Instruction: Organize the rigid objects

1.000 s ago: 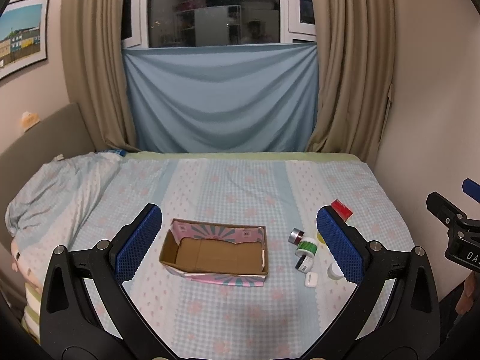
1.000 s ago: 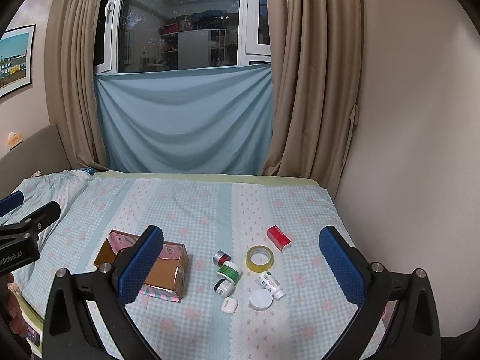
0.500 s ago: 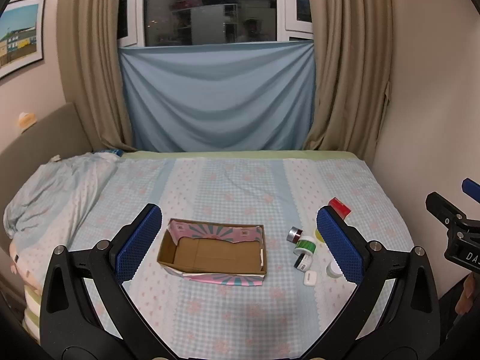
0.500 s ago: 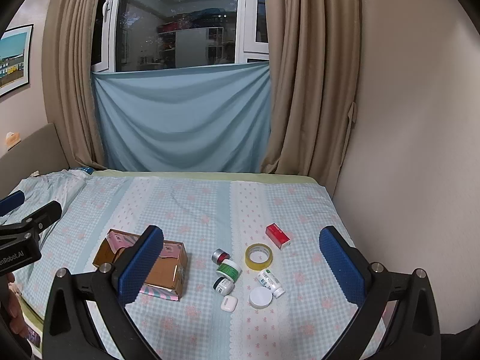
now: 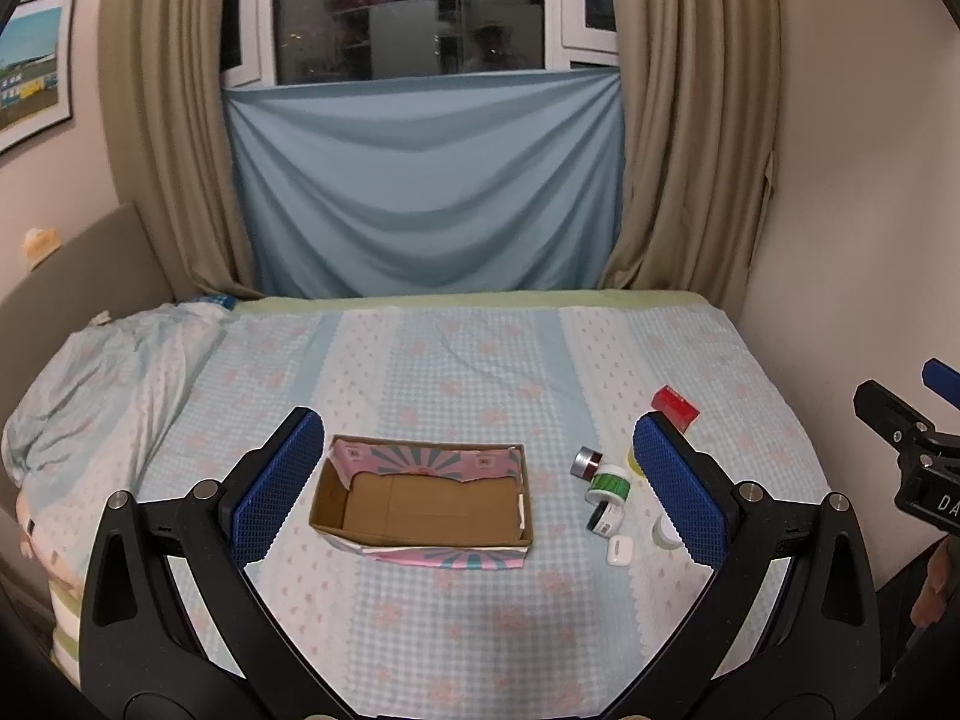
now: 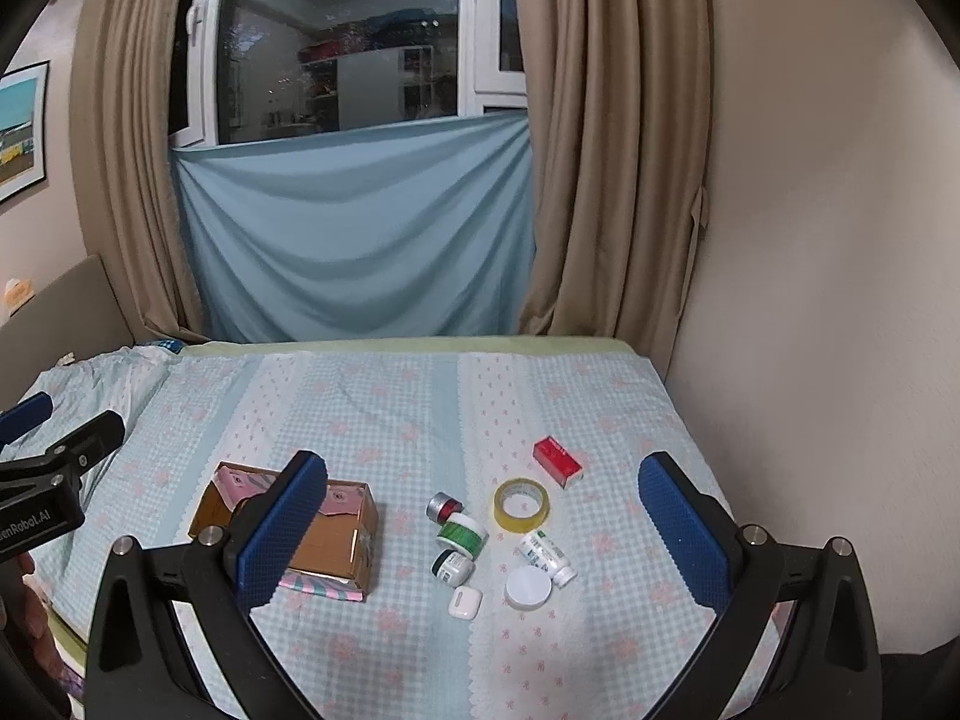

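Left wrist view: box (image 5: 420, 501) on the bed (image 5: 468, 360), open-topped, plain cardboard inside, pink patterned paper outside, nothing in it. Nothing sorted yet by the look of it; whole job ahead. Left claw (image 5: 474, 480) spread wide, holding nothing. Right wrist view: right claw (image 6: 480, 525) likewise spread and bare, hanging above the clutter lying right of the box — red carton (image 6: 557, 461), yellow tape ring (image 6: 521, 504), metal tin (image 6: 443, 506), green-banded jar (image 6: 461, 534), dark jar (image 6: 451, 567), white bottle (image 6: 546, 555), round white lid (image 6: 528, 588), glossy earbud case (image 6: 464, 602). All hard, smooth, small.
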The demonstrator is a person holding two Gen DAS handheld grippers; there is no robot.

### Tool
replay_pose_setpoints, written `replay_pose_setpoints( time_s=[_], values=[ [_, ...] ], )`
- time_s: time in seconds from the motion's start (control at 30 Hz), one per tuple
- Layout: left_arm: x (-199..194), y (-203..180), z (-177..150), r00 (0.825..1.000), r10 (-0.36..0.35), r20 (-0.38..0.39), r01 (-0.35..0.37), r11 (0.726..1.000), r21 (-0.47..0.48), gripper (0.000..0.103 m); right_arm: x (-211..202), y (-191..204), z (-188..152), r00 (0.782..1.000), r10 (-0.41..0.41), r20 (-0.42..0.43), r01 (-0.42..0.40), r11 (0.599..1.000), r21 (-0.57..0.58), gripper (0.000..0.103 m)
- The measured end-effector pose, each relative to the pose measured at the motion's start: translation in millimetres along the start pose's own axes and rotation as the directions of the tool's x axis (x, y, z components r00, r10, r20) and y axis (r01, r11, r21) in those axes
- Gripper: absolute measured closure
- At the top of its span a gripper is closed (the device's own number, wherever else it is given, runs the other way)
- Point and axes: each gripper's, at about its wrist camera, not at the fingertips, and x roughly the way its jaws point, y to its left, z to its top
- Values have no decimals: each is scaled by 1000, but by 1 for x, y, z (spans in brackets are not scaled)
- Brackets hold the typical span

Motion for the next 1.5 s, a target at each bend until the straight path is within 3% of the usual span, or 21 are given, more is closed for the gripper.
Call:
replay_pose_setpoints(
  time_s=[0.17, 0.3, 0.4, 0.53, 0.7, 0.8, 0.9, 0.93, 1.1, 1.2, 1.3, 1.43, 1.5],
  values=[
    [29, -16, -4, 999, -33, -37, 35, 998, 45, 1, 24, -21, -1, 999, -17, -43, 19, 999, 43, 0],
    [66, -41, -15, 991, -57, -119, 64, 996, 57, 1, 52, -44, -6, 996, -23, -85, 27, 998, 48, 0],
    [102, -65, -29, 974, -110, -200, 119, 992, 35, 1, 81, -67, -12, 992, -26, -125, 33, 998, 57, 0],
    [149, -99, -50, 950, -114, -289, 130, 991, 34, 1, 131, -100, -25, 982, -6, -186, 18, 998, 61, 0],
    [220, -137, -79, 900, -131, -415, 145, 989, 2, 1, 209, -133, -46, 958, 24, -286, -14, 999, 37, 0],
    [260, -151, -94, 871, -118, -476, 133, 991, -2, 1, 257, -147, -62, 931, 53, -362, -44, 998, 33, 0],
    [303, -161, -115, 833, -105, -543, 120, 993, -8, 1, 304, -157, -82, 898, 74, -434, -72, 997, 20, 0],
    [321, -165, -126, 812, -101, -575, 113, 993, -14, 1, 316, -157, -89, 886, 78, -457, -79, 997, 17, 0],
    [372, -176, -168, 742, -72, -666, 105, 994, 9, 1, 381, -154, -132, 809, 120, -576, -142, 990, 6, 1],
    [397, -181, -189, 712, -52, -700, 100, 995, 28, 2, 413, -146, -155, 758, 148, -635, -190, 982, 2, 12],
    [422, -185, -210, 675, -42, -736, 103, 994, 38, 7, 440, -137, -176, 718, 154, -679, -221, 975, -13, 16],
    [453, -191, -233, 644, -24, -764, 122, 990, 71, 17, 467, -124, -198, 676, 154, -720, -264, 964, -41, 16],
    [463, -194, -240, 635, -23, -772, 136, 987, 83, 18, 475, -118, -208, 658, 142, -739, -282, 957, -68, 24]
  ],
)
